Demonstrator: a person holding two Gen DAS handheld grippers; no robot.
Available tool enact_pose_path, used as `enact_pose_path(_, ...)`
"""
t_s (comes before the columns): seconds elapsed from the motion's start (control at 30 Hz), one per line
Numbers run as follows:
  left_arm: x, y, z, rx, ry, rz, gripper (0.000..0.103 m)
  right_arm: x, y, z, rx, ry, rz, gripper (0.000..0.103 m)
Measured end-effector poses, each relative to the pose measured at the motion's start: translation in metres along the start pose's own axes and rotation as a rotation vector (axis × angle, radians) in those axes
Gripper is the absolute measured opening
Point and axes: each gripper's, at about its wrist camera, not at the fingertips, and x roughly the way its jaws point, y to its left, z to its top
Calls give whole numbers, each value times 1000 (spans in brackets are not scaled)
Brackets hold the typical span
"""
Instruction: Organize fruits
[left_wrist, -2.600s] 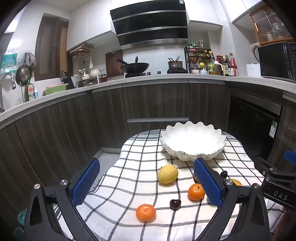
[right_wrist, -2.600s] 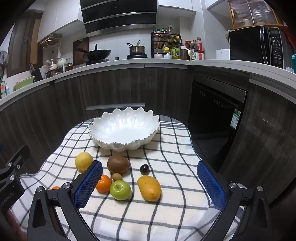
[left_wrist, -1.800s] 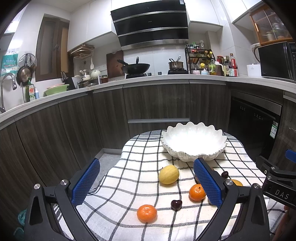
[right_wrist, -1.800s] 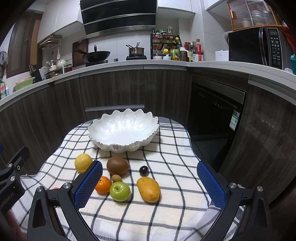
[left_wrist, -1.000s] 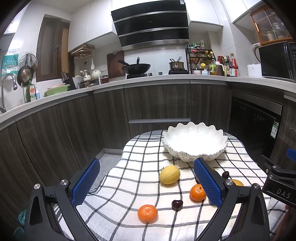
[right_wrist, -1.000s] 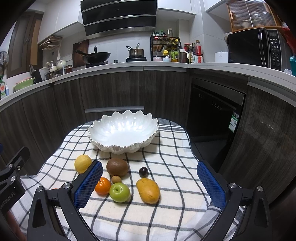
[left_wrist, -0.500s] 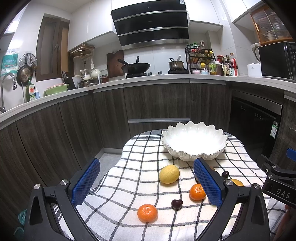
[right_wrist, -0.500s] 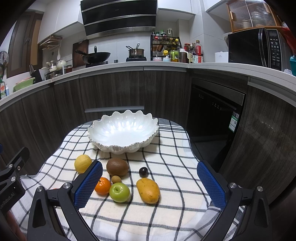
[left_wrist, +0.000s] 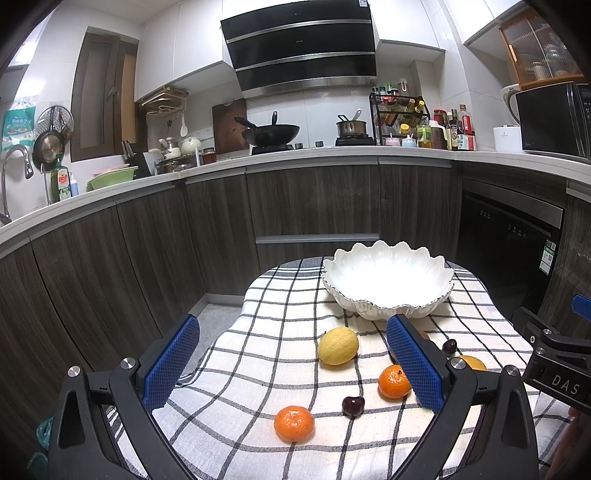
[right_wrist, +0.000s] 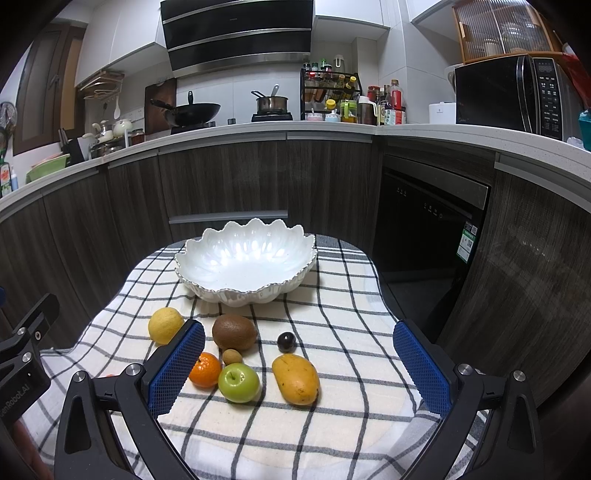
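Fruits lie loose on a round table draped in a white cloth with a black grid pattern (right_wrist: 332, 417), all on the near half, while a white scalloped ceramic bowl with a dark-trimmed rim (right_wrist: 246, 263) sits empty toward the far edge, close to where the cloth falls away in front of the dark wood cabinets (right_wrist: 229, 177). In the right wrist view a yellow lemon (right_wrist: 165, 325) is at the left of the group, a brown kiwi (right_wrist: 234, 332) just in front of the bowl, a small tan fruit (right_wrist: 232, 356) touching or nearly touching a green apple (right_wrist: 238, 382), an orange mandarin (right_wrist: 205, 370) beside the apple and partly hidden by a blue finger pad, a dark cherry (right_wrist: 286, 341) on its own, and a yellow-orange mango (right_wrist: 296, 379) to the right. The left wrist view adds a second orange mandarin (left_wrist: 294, 424) and a second dark cherry (left_wrist: 353, 406) nearer the cloth's left front edge, with open cloth around them. The right gripper (right_wrist: 299, 369) hovers with its fingers spread wide, holding nothing; bare cloth stretches between the mango and its right finger. The left gripper (left_wrist: 291, 362) likewise hangs with fingers wide apart and empty, the table's left edge passing under its left finger.
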Motion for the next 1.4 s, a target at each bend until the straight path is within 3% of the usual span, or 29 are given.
enact_pose_path(0.77, 7, -1, -2, 15, 36, -8, 103, 1, -1, 5, 18, 37, 4, 103)
enact_pose_path(1.13, 26, -5, 5, 43, 96, 7, 103, 24, 0, 4, 15, 104, -12, 103)
enact_pose_path(1.4, 55, -13, 3, 60, 211, -30, 103, 47, 2, 1, 14, 174, -24, 103)
